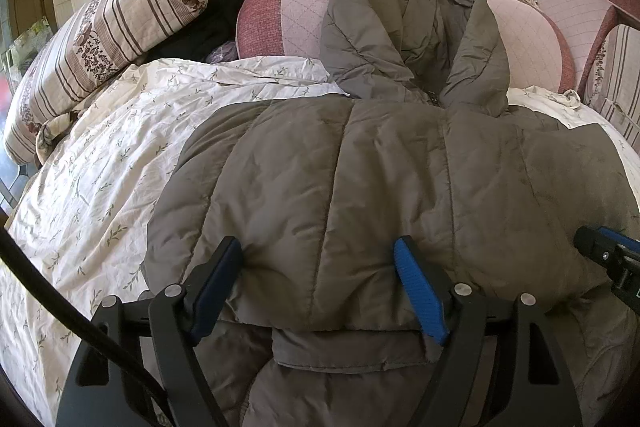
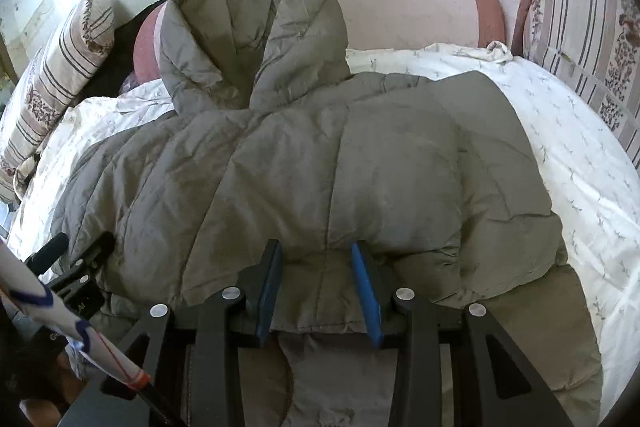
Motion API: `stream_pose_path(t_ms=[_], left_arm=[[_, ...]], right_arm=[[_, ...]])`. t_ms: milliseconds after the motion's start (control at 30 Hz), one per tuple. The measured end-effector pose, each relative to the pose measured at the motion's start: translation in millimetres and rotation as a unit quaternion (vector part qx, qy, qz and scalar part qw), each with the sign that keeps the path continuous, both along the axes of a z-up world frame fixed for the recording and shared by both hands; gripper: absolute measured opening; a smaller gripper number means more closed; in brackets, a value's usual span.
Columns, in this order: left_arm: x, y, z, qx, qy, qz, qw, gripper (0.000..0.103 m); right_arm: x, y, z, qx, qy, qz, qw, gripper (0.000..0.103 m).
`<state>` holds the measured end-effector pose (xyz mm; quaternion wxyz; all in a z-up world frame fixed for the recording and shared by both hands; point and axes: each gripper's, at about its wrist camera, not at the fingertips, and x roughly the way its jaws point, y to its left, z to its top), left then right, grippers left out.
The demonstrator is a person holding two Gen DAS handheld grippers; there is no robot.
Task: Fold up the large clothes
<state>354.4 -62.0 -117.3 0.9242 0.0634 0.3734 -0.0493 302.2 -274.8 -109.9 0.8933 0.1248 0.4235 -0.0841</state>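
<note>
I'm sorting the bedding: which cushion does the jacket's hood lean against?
The hood rests on the pink quilted bolster with red ends, directly behind the jacket. The striped floral pillow lies apart, off to the left.

A grey-olive padded jacket [image 2: 304, 167] lies on a white sheet with small printed twigs [image 2: 568, 155]. Its lower part is folded up over the body, and the hood [image 2: 248, 27] leans against a pink bolster [image 2: 408, 3]. The right gripper [image 2: 318, 291] has its blue pads [image 2: 366, 291] on both sides of the folded edge, with fabric between them; the jaws stand partly apart. At the left edge the left gripper [image 2: 76, 267] touches the same jacket. A striped pillow [image 2: 60, 79] lies far left, and another striped cushion [image 2: 588, 39] is at the right.
</note>
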Motion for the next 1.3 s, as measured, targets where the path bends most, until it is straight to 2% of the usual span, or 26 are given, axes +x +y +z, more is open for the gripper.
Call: stream_pose_path(t_ms=[200,300,433,567,633,700,833,1100,1233,1300], left_arm=[[-1.1,1.9,2.4,-0.003,-0.004,0.000,1.0000,0.078],[0.6,8.7,9.3,-0.011,-0.011,0.004,0.9999,0.078],[6.8,24.5,14.5,-0.029,-0.013,0.025,0.9992,0.078],[14.4,34.0,9.4,-0.050,0.009,0.036,0.9980,0.078],[15.5,33.1,7.5,-0.046,0.012,0.034,0.9983,0.079],[13.4,31.4,9.5,-0.042,0.006,0.034,0.9985,0.078],[11.4,36.1,17.2,-0.060,0.002,0.037,0.9975,0.078],[4.1,52.9,37.8,-0.084,-0.016,0.048,0.9951,0.078],[1.1,56.1,46.0,-0.083,-0.029,0.046,0.9951,0.078],[0.5,55.7,48.3,-0.081,-0.033,0.042,0.9953,0.078]], right_arm=[[-0.9,-0.1,3.1,0.001,-0.004,0.001,1.000,0.040],[-5.8,-2.2,12.2,0.015,-0.024,0.002,1.000,0.040],[-10.5,-6.1,23.2,0.006,-0.049,-0.008,0.999,0.040],[-4.7,-14.4,14.3,0.005,-0.025,-0.023,0.999,0.040],[0.6,-16.9,4.0,0.016,-0.003,-0.020,1.000,0.040],[0.1,-16.6,2.6,0.015,-0.002,-0.020,1.000,0.040],[-5.0,-18.0,15.3,0.024,-0.022,-0.013,0.999,0.040],[-49.3,-25.1,82.2,0.047,-0.079,-0.013,0.996,0.042],[-57.2,-12.9,122.5,0.059,-0.076,0.011,0.995,0.043],[-52.8,-4.0,155.8,0.056,-0.075,0.034,0.995,0.043]])
